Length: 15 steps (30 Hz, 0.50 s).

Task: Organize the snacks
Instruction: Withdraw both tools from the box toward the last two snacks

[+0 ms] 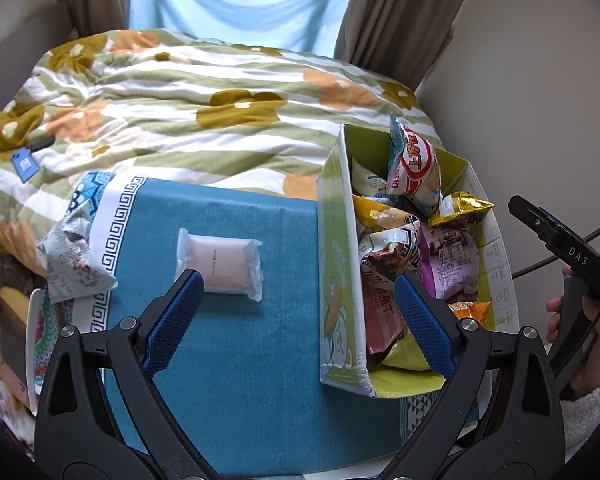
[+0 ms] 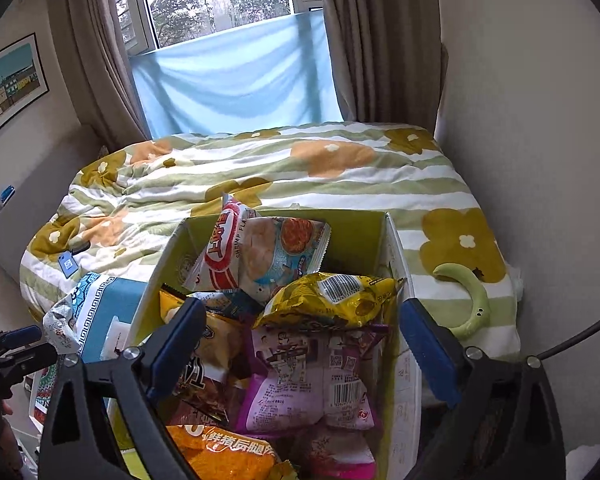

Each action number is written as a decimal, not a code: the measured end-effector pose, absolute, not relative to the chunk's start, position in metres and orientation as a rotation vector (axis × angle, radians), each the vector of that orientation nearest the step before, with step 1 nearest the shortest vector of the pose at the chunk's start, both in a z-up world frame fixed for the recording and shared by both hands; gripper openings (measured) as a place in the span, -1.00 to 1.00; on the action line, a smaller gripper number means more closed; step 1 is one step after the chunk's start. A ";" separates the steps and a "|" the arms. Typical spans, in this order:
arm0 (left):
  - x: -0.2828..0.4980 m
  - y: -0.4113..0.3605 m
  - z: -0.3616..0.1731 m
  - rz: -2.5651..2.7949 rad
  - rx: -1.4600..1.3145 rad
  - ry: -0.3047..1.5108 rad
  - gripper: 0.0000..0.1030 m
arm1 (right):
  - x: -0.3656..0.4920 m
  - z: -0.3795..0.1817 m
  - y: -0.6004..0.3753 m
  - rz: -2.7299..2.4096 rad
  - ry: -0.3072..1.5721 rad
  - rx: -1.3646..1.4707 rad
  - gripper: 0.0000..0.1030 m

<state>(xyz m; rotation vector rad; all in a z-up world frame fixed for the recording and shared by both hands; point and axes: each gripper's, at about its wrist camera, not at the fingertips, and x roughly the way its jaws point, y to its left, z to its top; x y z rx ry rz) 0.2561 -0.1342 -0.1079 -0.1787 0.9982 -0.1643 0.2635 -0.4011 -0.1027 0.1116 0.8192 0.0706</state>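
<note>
Two grippers stood with their jaws spread wide and nothing held between them. The left gripper (image 1: 296, 320) hovered over a blue cloth (image 1: 236, 360), its left blue pad (image 1: 172, 320) just beside the near corner of a pink wrapped snack (image 1: 219, 266). That packet lay flat near the middle of the cloth, apart from everything else, its long axis running roughly from the near edge toward the far edge, crimped ends to left and right. The right gripper (image 2: 300, 348) hung above an open cardboard box (image 1: 340, 280) at the cloth's right edge, its fingers straddling the heap inside. In the box, a shrimp-flavoured bag (image 2: 256, 256) stood tilted against the far wall, a yellow bag (image 2: 332, 296) lay across the middle with its barcode up, a pale purple packet (image 2: 312, 384) sat below it, and an orange bag (image 2: 220, 456) filled the near corner. A crumpled grey wrapper (image 1: 74, 256) rested on the cloth's patterned left border. Beyond lay a flowered quilt (image 1: 180, 100), with a green curved object (image 2: 472, 300) on its right side.
</note>
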 end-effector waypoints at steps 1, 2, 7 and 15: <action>0.252 -0.131 -0.104 -0.158 -0.179 0.988 0.86 | 0.260 -0.100 -0.401 0.068 0.812 0.111 0.87; 0.248 -0.126 -0.100 -0.151 -0.182 0.977 0.86 | 0.258 -0.096 -0.399 0.068 0.809 0.112 0.87; 0.225 -0.098 -0.084 -0.083 -0.195 0.934 0.86 | 0.248 -0.077 -0.388 0.113 0.793 0.119 0.87; 0.196 -0.026 -0.077 0.042 -0.255 0.896 0.86 | 0.241 -0.056 -0.339 0.225 0.749 0.114 0.87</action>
